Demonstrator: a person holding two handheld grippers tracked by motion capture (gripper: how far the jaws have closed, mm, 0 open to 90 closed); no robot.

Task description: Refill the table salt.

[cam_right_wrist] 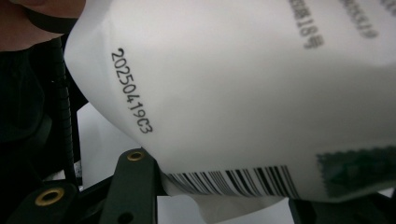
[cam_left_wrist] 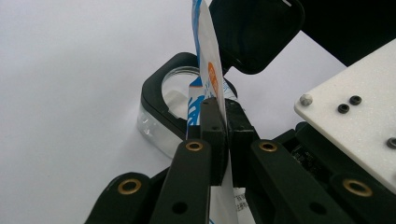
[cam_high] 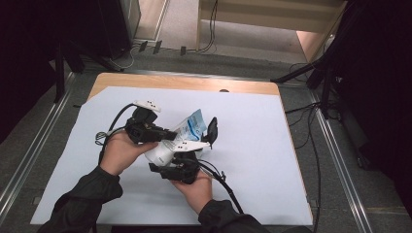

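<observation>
Over white paper [cam_high: 252, 145], both grippers clamp a pouch [cam_right_wrist: 243, 93] printed "20250419C3".

A white pouch [cam_right_wrist: 243, 93] lay close across my view, printed with a date code, 20250419C3, a barcode along its lower edge and a green mark at the right. My jaws rose at the bottom on either side of it, the left one touching its edge. A hand [cam_right_wrist: 42, 23] showed at the upper left.

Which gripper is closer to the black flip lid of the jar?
Left. The left gripper, pinching the pouch, sits just below the lid. The right gripper holds the pouch's far end.
</observation>
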